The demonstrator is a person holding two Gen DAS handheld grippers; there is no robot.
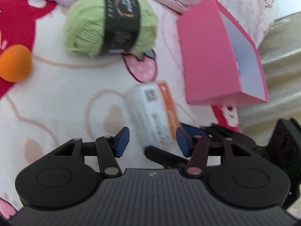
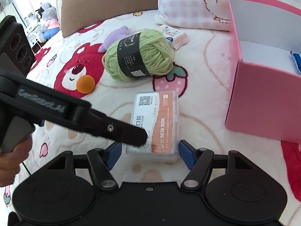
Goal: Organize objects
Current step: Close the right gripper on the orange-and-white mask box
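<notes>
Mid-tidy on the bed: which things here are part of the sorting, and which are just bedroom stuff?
Part of the job:
- clear plastic case with orange label
- green yarn ball
- orange ball
- purple plush toy
- small packet
- pink box

Just lying about:
- pillow
- bear-print blanket
- stuffed toys by the window

- A home bedroom is shown: the work surface is a bed covered by a fleecy white blanket printed with red bears and pink strawberries [image 2: 199, 60].
- A padded brown headboard [image 2: 105, 1] and a pink-checked plush pillow [image 2: 188, 5] are seen behind.
- Grey stuffed toys [image 2: 48, 18] are piled in the far corner.
</notes>
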